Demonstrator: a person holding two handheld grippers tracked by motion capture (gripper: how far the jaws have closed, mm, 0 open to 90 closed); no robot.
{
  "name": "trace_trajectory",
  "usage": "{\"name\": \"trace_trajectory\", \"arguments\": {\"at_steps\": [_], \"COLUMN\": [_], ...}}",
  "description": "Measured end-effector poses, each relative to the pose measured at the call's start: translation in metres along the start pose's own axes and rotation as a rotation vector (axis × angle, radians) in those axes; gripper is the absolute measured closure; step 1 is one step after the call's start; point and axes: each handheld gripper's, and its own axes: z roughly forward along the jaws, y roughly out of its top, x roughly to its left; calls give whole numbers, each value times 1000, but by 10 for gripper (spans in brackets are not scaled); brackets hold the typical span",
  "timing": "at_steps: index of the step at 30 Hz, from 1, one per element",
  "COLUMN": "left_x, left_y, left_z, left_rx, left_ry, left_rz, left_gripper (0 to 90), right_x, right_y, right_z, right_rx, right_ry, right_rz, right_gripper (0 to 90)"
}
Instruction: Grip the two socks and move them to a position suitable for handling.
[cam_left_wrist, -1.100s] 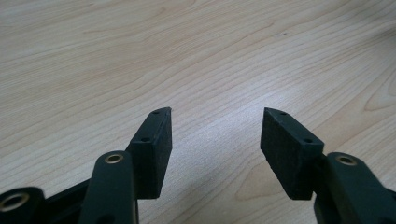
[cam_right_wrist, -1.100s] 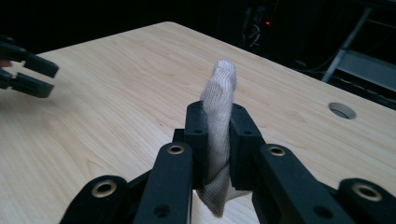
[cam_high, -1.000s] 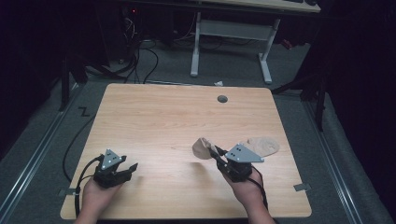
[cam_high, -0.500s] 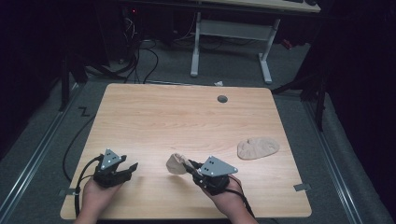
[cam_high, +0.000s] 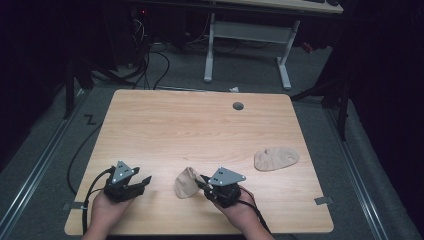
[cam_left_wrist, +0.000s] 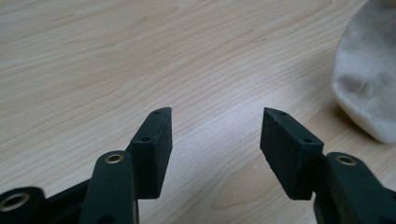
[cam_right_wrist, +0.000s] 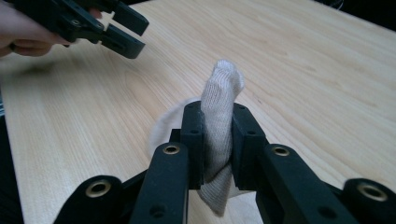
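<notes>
Two beige socks on a bare wooden desk (cam_high: 200, 125), no writing legible.
Left gripper (cam_high: 141, 181) rests with fingers wide and empty; right gripper (cam_high: 201, 183) pinches the near sock (cam_high: 186, 182), its fingers just loosening; second sock (cam_high: 276, 158) lies well apart, rightward.
</notes>
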Motion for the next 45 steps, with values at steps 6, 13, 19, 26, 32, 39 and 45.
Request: {"name": "trace_trajectory", "arguments": {"at_steps": [6, 13, 19, 26, 32, 39, 45], "left_x": [-23, -73, -89, -96, -90, -83, -76], "left_y": [6, 9, 10, 11, 8, 7, 6], "left_z": [4, 19, 23, 33, 38, 37, 36], "left_rx": [-4, 68, 50, 64, 127, 132, 130], "left_ry": [-73, -169, -190, -165, -143, -133, -114], "left_rz": [37, 219, 234, 256, 252, 236, 225], "left_gripper": [450, 536, 561, 671, 706, 702, 695], "right_x": [-7, -10, -12, -10, -17, -35, -44], "right_y": [-8, -14, -17, -17, -20, -28, -34], "right_z": [10, 19, 21, 26, 25, 25, 28], "right_rx": [44, 80, 85, 90, 99, 117, 154], "right_ry": [19, 27, 32, 50, 27, -36, -86], "right_rz": [42, 65, 83, 80, 102, 141, 145], "right_gripper": [760, 749, 749, 746, 736, 732, 731]}}
